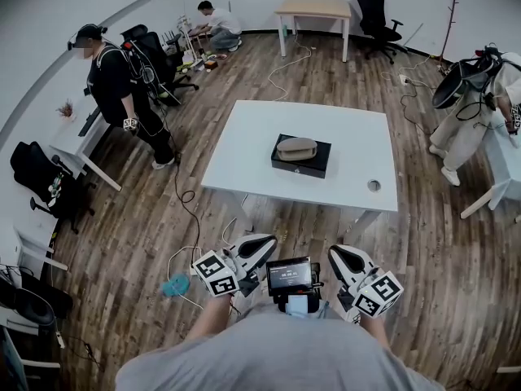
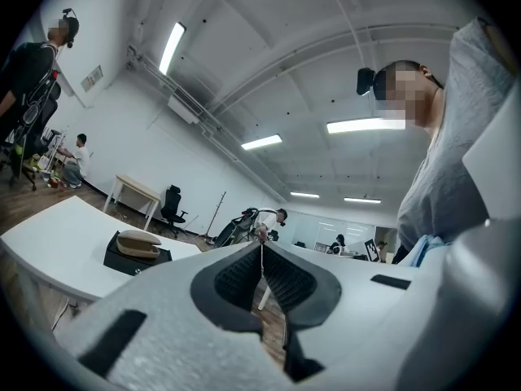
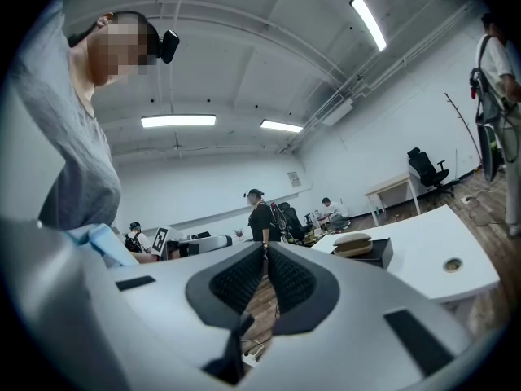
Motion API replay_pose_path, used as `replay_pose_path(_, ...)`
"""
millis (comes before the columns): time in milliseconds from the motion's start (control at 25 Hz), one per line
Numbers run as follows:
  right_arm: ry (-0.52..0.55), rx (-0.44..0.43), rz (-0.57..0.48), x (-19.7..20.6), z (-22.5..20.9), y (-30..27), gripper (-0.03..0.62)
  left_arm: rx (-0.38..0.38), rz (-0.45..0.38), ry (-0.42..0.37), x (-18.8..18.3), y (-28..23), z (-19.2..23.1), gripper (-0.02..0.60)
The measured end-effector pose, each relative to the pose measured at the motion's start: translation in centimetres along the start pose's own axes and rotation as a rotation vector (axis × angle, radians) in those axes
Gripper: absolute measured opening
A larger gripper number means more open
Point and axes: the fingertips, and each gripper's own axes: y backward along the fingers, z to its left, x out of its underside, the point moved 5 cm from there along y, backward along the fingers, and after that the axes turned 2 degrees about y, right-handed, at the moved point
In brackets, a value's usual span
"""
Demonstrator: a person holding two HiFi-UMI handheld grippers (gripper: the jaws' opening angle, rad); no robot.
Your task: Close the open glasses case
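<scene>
A tan glasses case lies on a black box in the middle of the white table. A narrow dark gap shows between its lid and base. The case sits far off at the left in the left gripper view. In the right gripper view the case is far off at the right. My left gripper and right gripper hang close to my body, well short of the table's near edge. Both grippers are shut and hold nothing: left tips and right tips meet.
A round grommet hole marks the table's near right corner. Cables and a blue object lie on the wood floor at my left. People stand at the left and right, one crouches at the back. Desks and office chairs line the walls.
</scene>
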Motion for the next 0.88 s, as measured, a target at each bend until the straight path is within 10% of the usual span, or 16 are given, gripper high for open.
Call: replay_pose_path(880,-0.038,0.021,0.068,-0.3,-5.3,-7.2,0.034,0.018,0.001,0.062,-0.8,-3.4,8.7,0.02)
